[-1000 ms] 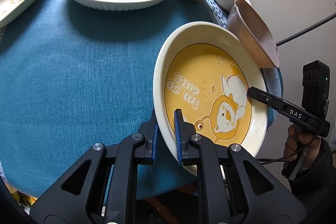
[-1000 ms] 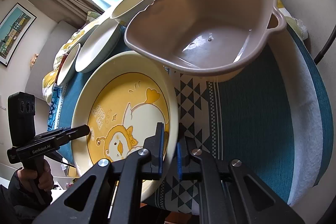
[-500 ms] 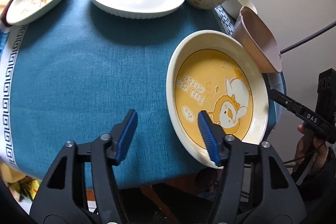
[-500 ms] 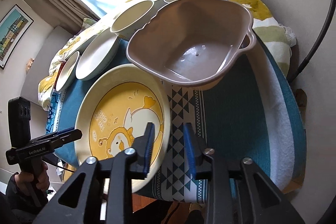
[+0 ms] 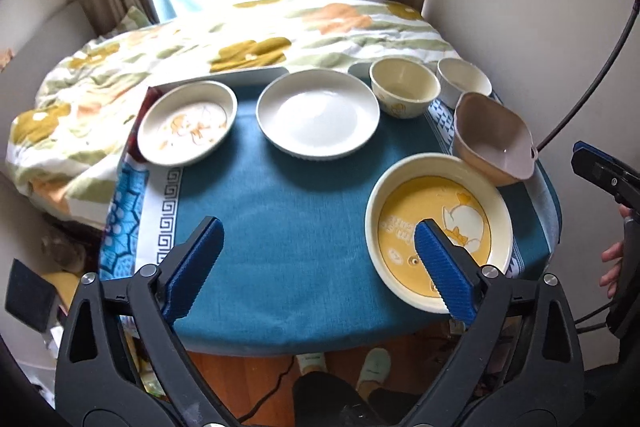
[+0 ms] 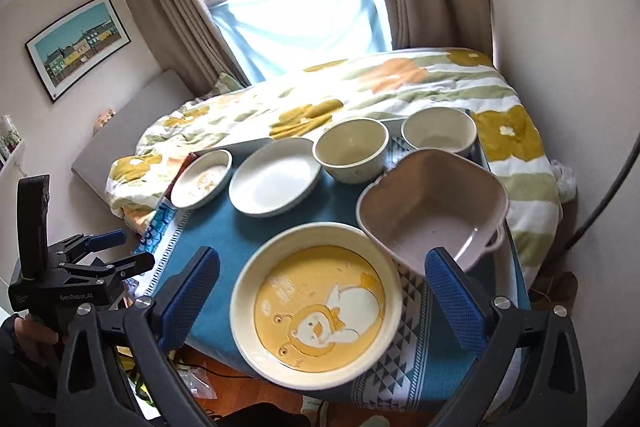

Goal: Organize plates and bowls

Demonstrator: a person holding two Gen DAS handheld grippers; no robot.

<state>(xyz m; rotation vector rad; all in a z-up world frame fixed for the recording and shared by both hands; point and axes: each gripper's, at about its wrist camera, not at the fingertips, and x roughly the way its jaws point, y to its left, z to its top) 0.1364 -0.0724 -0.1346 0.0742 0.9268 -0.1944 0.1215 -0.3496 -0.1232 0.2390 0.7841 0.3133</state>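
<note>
Tablecloth (image 5: pixel 288 211) edge under yellow plate (image 5: pixel 438 231)

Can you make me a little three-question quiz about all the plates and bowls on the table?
1. True or false: the left hand-held gripper is squeezing the yellow duck plate.
2. What lies between the small duck plate and the yellow bowl?
3. The pink basin is: A) upside down, B) upright and empty, C) full of bowls.

Key: 1 false, it is open. 2 the plain white plate. 3 B.
</note>
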